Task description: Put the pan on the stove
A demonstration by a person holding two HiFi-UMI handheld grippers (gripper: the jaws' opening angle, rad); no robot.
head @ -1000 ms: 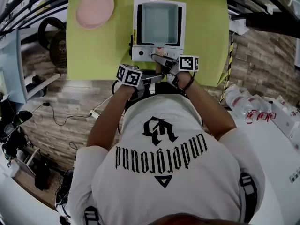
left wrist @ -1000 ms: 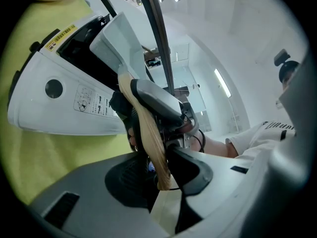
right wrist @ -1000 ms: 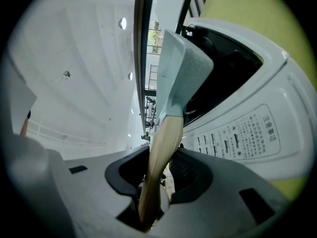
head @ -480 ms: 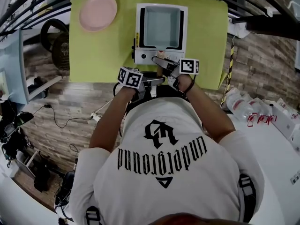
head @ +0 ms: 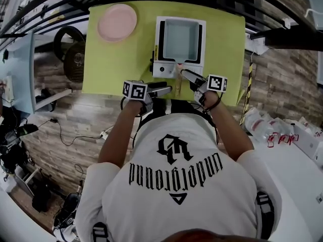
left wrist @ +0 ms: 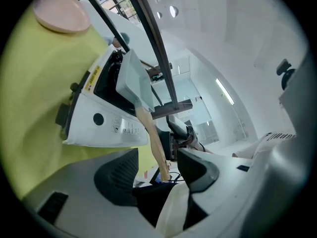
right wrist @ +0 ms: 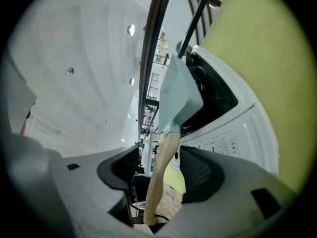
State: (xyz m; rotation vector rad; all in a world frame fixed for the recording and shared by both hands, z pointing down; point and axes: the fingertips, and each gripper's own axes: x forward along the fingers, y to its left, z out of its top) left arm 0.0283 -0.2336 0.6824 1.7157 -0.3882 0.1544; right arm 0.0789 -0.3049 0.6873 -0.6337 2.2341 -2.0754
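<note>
A square pale-blue pan (head: 180, 38) sits on the white stove (head: 166, 70) at the far middle of a yellow-green counter (head: 116, 64). Its wooden handle (head: 178, 82) juts out past the stove's control panel toward a person in a white printed T-shirt (head: 176, 185) who stands at the counter's near edge.

The person holds a gripper in each hand, and the two close in on the handle from opposite sides. The left gripper (head: 166, 89) reaches in from the left, beside the handle's free end. Its jaws have just been opening and now stand wide. In the left gripper view the handle passes between them with a gap on each side.

The right gripper (head: 185, 74) comes in from the right, nearer the stove. Its jaws too have just been opening and are spread wide. In the right gripper view the handle runs up between the two pads and touches neither. Neither gripper has hold of anything.

A pink plate (head: 117, 22) lies near the counter's far left corner, well apart from the stove. A wood-plank floor (head: 75, 115) shows on either side of the counter.
</note>
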